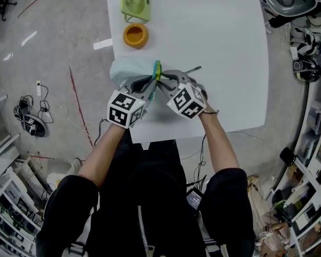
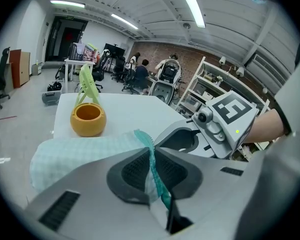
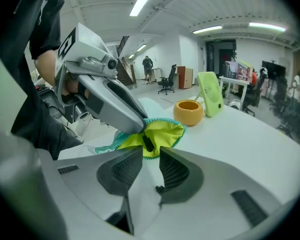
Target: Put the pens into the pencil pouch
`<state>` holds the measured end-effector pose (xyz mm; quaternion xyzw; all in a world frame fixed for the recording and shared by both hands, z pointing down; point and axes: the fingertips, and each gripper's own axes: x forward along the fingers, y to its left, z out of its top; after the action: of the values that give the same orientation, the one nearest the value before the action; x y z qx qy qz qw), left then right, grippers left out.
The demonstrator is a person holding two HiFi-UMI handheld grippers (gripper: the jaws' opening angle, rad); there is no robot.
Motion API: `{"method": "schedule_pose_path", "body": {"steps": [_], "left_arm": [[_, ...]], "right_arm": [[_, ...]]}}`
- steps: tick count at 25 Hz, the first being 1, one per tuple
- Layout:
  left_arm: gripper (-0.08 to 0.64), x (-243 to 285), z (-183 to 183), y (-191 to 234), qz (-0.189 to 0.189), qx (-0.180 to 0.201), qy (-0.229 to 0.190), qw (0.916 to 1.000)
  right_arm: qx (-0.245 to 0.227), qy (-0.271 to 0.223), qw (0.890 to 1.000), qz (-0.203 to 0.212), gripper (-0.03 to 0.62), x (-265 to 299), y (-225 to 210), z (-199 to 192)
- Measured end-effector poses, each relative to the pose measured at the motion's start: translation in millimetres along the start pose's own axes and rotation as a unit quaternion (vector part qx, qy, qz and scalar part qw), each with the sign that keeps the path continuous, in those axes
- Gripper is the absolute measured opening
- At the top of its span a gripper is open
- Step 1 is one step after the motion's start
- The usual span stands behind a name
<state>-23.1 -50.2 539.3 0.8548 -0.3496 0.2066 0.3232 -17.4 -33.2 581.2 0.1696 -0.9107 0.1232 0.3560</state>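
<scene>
White tabletop (image 1: 224, 47), checked pencil pouch (image 1: 129, 69) at near-left edge. Left tool (image 2: 151, 159) clamped on zipper rim. Right tool (image 3: 150, 156) narrowly apart, gripping nothing, tips at lining. Pen (image 1: 193, 69) just right of mouth, long axis aimed at it; right hand nearer.

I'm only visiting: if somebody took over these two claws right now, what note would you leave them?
Left claw: shut on the teal zipper edge of the pencil pouch, holding the mouth up.
Right claw: open at the pouch mouth, gripping nothing; a small black piece sits just ahead, pen or zip pull unclear.
Things: pouch on the white table; one pen lies on the table beyond the claws.
Done: pouch open, yellow lining showing.
Left: probably fetch that pen and slip it in; pens inside cannot be seen.
</scene>
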Motion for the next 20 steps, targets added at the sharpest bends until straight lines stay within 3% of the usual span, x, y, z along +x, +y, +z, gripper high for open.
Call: {"method": "schedule_pose_path", "body": {"steps": [6,12,20], "left_arm": [[0.052,3,-1,-3,0.000,-0.001,0.004,1.0000],[0.052,4,-2,-2,0.002,-0.001,0.006,1.0000],[0.052,5,-4,1,0.006,-0.003,0.008,1.0000]], "right_arm": [[-0.001,0.010,1.000,-0.028,0.152,-34,-20,-24],[-0.028,0.057,0.997,-0.043,0.196,-58,-43,-57],[-0.055,0.127,0.989,-0.045,0.204,-69,-72,-100]]}}
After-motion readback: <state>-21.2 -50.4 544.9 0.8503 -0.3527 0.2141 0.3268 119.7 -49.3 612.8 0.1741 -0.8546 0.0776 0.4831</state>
